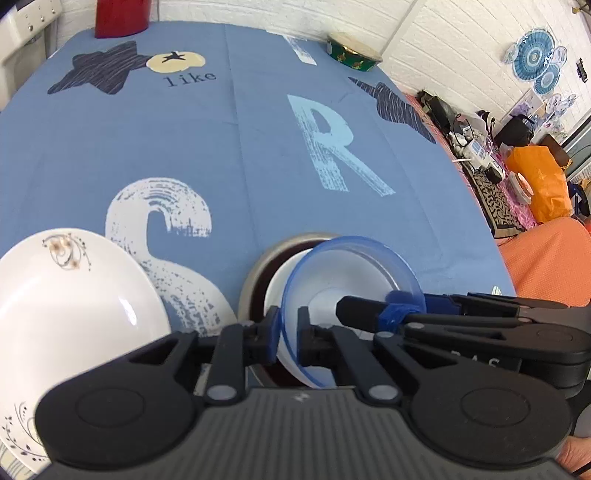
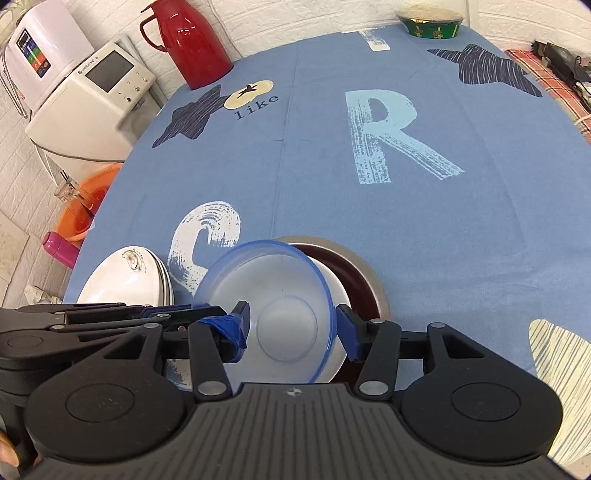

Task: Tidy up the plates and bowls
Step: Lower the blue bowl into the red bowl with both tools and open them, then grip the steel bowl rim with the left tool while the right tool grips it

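A translucent blue bowl [image 1: 332, 280] [image 2: 284, 295] is tilted, nested in a white bowl [image 1: 275, 288] [image 2: 334, 291], which rests in a dark red dish with a metal-coloured rim [image 1: 258, 266] [image 2: 380, 288]. My left gripper [image 1: 288, 332] is shut on the blue bowl's near rim, one finger inside and one outside. My right gripper [image 2: 291, 328] is open wide; its right finger is just outside the bowl's rim and its left finger is over the bowl's left side. In the left wrist view one of its fingers [image 1: 354, 310] reaches over the bowl from the right. A stack of white flowered plates [image 1: 66, 306] [image 2: 125, 280] lies to the left.
A blue tablecloth [image 2: 369, 206] with printed letters covers the table. A red thermos [image 2: 188, 40] and a green tin [image 2: 430, 22] stand at the far edge. A white appliance [image 2: 92, 96] and an orange basin [image 2: 85, 210] are off the table's left side.
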